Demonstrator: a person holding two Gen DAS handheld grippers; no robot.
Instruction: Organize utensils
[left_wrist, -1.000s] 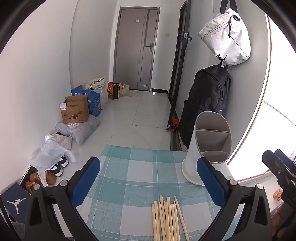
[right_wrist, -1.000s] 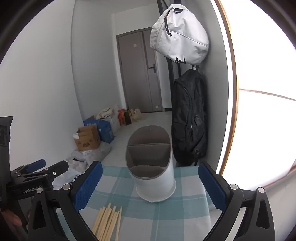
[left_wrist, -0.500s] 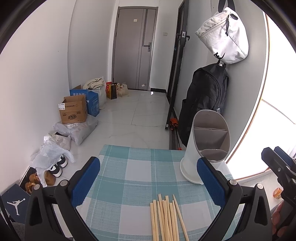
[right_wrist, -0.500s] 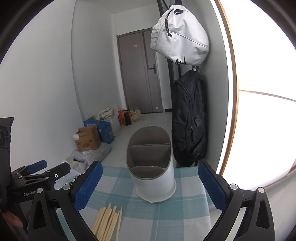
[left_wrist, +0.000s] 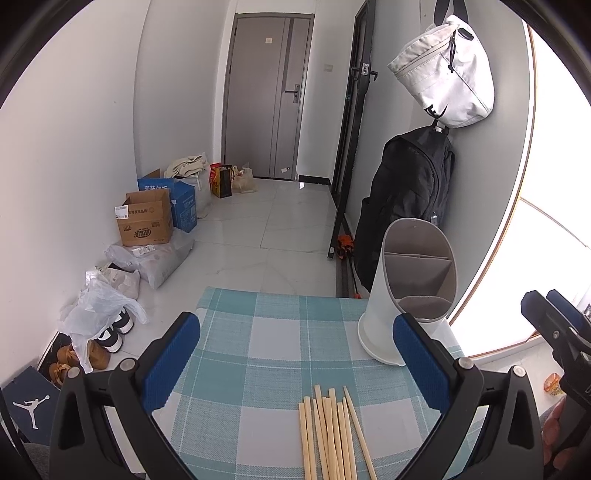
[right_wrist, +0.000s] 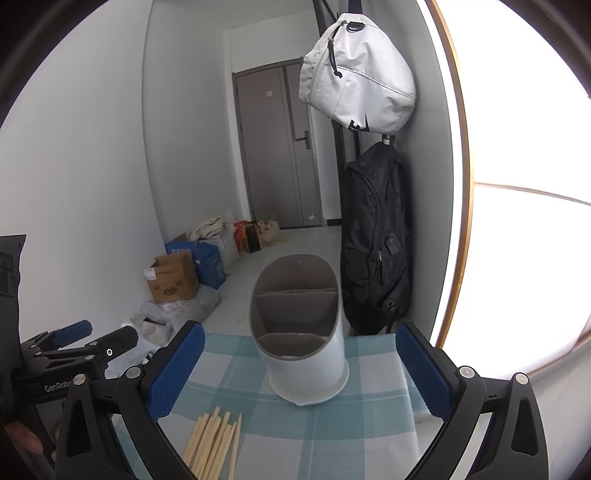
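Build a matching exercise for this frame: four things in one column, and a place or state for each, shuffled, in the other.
Things:
1. chopsticks
2. utensil holder
3. white bag
4. left gripper

Places or states:
A. hanging on the wall above the black backpack
B. lying flat on the checked cloth
C. jaws wide open, holding nothing
D. standing upright, compartments empty

Pairs: 1-B, 2-D, 3-A, 4-C

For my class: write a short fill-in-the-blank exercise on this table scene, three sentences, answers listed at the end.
1. The wooden chopsticks lie flat on the ____ tablecloth.
2. The white utensil holder holds ____ utensils.
3. The left gripper and right gripper both have their jaws ____.

Answers: checked; no; open
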